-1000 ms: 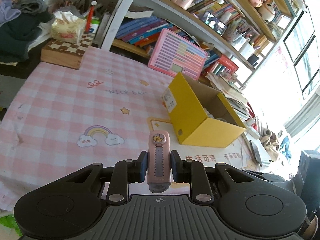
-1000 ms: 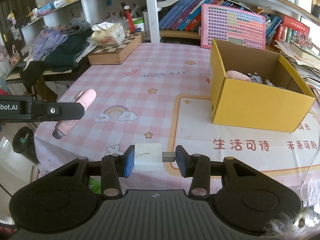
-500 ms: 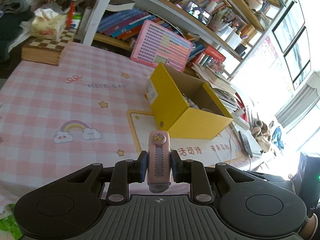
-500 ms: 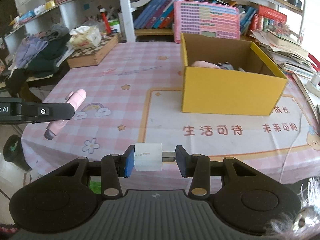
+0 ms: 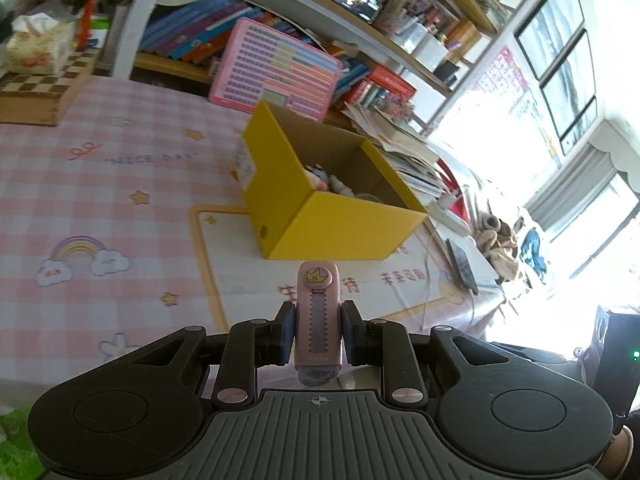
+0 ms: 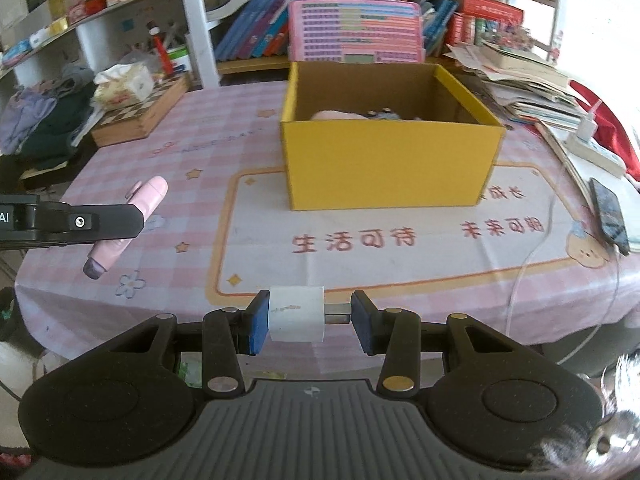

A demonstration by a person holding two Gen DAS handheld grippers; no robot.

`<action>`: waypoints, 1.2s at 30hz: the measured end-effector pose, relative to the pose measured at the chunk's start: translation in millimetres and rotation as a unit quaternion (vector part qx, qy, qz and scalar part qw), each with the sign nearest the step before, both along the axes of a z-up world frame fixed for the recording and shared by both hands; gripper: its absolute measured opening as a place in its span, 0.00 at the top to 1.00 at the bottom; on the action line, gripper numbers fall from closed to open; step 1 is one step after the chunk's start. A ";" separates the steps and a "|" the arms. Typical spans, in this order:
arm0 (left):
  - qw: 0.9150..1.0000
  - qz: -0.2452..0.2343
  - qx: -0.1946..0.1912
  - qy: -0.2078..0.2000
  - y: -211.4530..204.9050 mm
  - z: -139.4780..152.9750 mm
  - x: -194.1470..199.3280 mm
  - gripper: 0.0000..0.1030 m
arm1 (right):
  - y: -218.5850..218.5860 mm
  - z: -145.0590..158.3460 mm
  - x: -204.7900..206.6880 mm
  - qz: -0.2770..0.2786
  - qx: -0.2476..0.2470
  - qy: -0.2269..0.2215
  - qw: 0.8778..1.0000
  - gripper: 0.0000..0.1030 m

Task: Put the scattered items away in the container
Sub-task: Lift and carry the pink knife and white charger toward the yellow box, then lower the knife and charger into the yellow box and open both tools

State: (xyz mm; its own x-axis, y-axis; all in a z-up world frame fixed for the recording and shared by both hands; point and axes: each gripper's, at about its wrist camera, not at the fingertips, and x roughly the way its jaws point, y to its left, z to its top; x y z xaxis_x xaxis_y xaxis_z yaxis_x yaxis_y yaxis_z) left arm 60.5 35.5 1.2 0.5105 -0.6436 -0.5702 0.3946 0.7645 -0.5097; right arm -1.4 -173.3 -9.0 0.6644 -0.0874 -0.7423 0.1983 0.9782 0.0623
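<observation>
Ahead of both tongs the pink checked surface [image 6: 200, 168] is lying open, with bare cloth running up to the yellow box [image 6: 384, 168]. The box is standing open-topped, its near wall facing the right tongs [image 6: 306, 320] squarely and one corner turned toward the left tongs [image 5: 316, 334]. Beyond the right tongs' right side a phone [image 6: 608, 216] and a white cable are crowding the surface's edge.

The left tongs are pinching a pink utility knife [image 5: 318, 316] tightly by its sides; its long axis is running straight forward along the fingers, crown end pointing at the box, dark end back toward the camera. In the right wrist view it is hanging in the air to that tool's left, tilted up and clear of the cloth.

The right tongs are clamping a white charger plug [image 6: 296, 314] end to end, its long axis crosswise between the pads, metal prongs pointing right against the right pad.

Compared with a second ago, the box is sitting larger and nearer the middle in both views, and both grips are unchanged.
</observation>
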 end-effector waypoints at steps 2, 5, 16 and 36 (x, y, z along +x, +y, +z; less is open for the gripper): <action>1.000 -0.008 -0.001 0.001 -7.3 -0.3 1.4 0.78 | -6.6 -0.3 -3.7 -0.008 0.000 0.000 1.000 0.61; 1.000 -0.021 -0.001 0.001 -19.8 -0.7 3.6 0.78 | -16.8 -0.7 -9.1 -0.021 0.000 0.002 1.000 0.61; 0.998 -0.056 -0.001 0.012 -59.2 -6.8 14.4 0.78 | -51.4 -4.5 -18.5 -0.062 0.000 0.014 0.998 0.61; 0.998 -0.064 0.016 -0.018 -123.0 2.1 63.4 0.78 | -120.6 3.3 18.7 -0.058 0.000 -0.008 0.998 0.61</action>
